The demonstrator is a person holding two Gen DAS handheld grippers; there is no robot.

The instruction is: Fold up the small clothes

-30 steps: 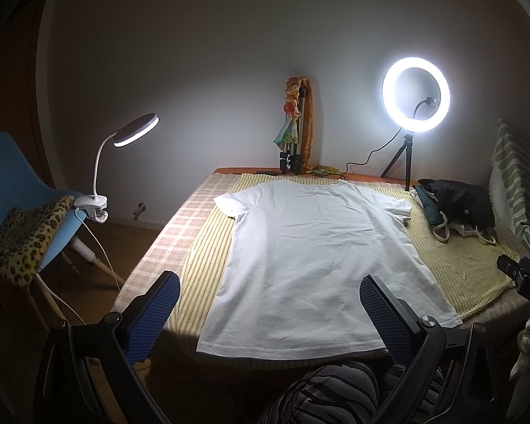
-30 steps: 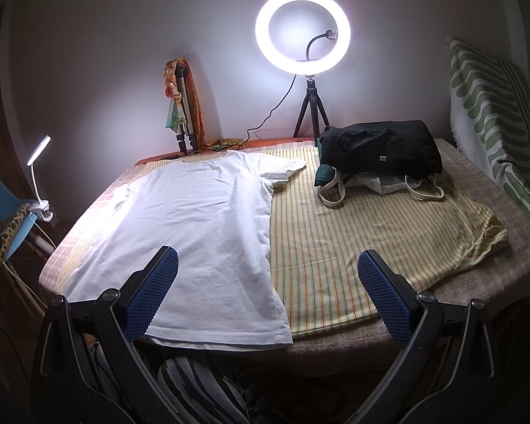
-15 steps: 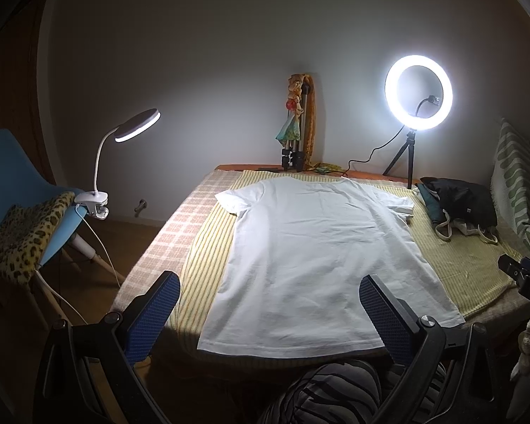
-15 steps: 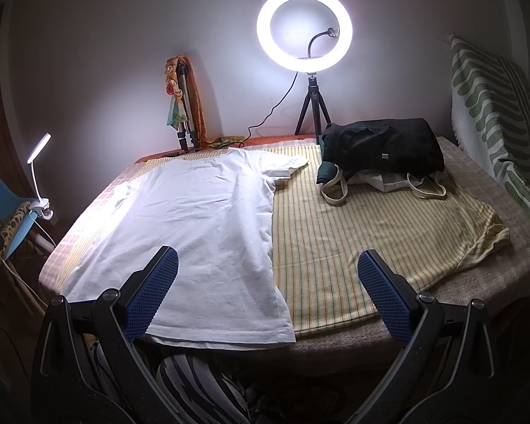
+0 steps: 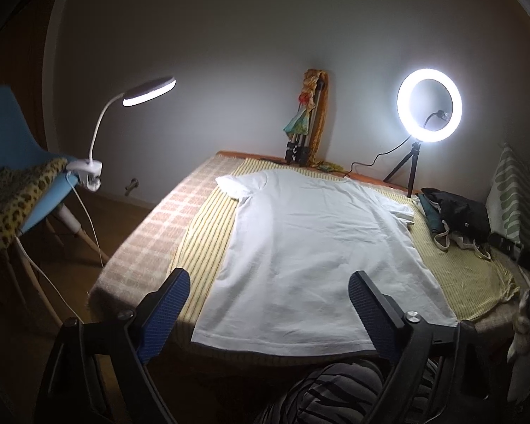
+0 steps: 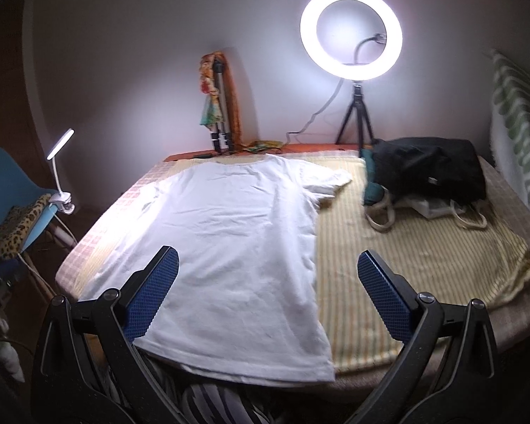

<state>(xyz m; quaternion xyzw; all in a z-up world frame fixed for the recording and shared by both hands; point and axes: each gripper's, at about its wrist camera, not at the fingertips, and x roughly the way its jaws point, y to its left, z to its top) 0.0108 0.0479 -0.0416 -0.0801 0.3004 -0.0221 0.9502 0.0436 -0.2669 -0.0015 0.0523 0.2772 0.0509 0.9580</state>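
The white T-shirt [image 5: 318,247] lay flat and unfolded, hem at the bed's [image 5: 152,226] near edge. Both grippers, left [image 5: 268,304] and right [image 6: 265,282], had edged closer since, jaws wide and empty.

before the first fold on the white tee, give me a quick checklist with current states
1. White t-shirt spread flat, both sleeves out: ok.
2. Left gripper open and empty: ok.
3. Right gripper open and empty: ok.
4. Black bag apart from the shirt, on the striped cloth: ok.
5. Hem within reach, just ahead of both grippers at the near edge: ok.
6. Ring light and clip lamp lit: ok.
7. Underside of the shirt free of bunching: cannot tell.
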